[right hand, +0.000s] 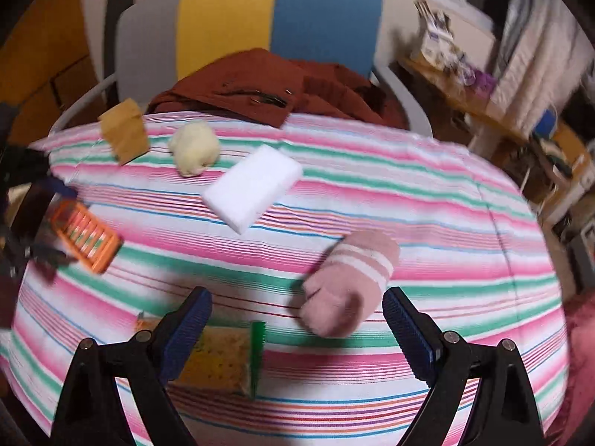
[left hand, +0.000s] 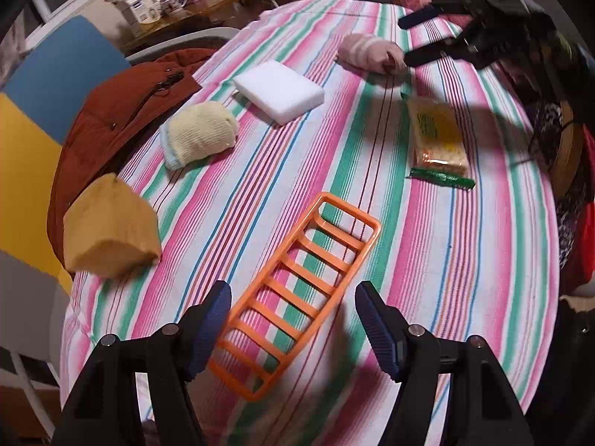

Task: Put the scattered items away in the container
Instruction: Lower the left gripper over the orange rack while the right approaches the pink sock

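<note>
Left wrist view: the left gripper [left hand: 292, 329] stands spread over a slatted orange plastic basket [left hand: 297, 295] on the striped cloth of the desk [left hand: 465, 260]. Nearby lie a knitted cream sock [left hand: 200, 139] and a white foam block [left hand: 279, 91]. The right gripper [right hand: 297, 330], spread, hovers by a fuzzy pink sock [right hand: 349, 282].

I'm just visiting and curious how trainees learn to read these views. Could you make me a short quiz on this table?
1. True or false: the orange basket already holds an item.
2. Which lies nearest the right claw? A) white sponge block B) pink striped sock C) yellow sock
3. Fill in: the left claw hovers, jaws apart, over the ____.

Key: 1 false; 2 B; 3 orange basket.
</note>
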The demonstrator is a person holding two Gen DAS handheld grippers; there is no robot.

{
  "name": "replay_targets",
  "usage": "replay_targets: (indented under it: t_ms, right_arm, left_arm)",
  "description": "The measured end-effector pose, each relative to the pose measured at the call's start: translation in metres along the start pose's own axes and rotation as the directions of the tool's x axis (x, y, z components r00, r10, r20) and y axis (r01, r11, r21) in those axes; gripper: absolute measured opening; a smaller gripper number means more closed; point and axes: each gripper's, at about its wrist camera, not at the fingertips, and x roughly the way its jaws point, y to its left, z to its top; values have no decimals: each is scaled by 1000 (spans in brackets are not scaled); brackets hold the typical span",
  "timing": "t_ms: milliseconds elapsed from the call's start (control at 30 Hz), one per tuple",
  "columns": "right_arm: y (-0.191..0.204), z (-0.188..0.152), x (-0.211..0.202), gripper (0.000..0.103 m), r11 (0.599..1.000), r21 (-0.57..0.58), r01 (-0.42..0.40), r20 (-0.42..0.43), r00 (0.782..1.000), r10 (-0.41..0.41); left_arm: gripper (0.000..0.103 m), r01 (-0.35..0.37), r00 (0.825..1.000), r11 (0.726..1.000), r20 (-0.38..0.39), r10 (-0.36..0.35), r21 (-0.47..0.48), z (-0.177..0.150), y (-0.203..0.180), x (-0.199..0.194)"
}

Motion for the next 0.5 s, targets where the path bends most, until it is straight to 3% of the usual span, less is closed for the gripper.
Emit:
replay_targets:
  t_ms: [233,500]
  right_arm:
    - [1,8,8,97,1000,1,-30,-1,1000,30]
    - [-19,18,25,101,997,80,5,-12,1000,-4]
  left_arm:
    - [71,29,999,999,-36,-27,42,2,0,16]
    - [72,49,998,999,-38,-49,-14,0,8,27]
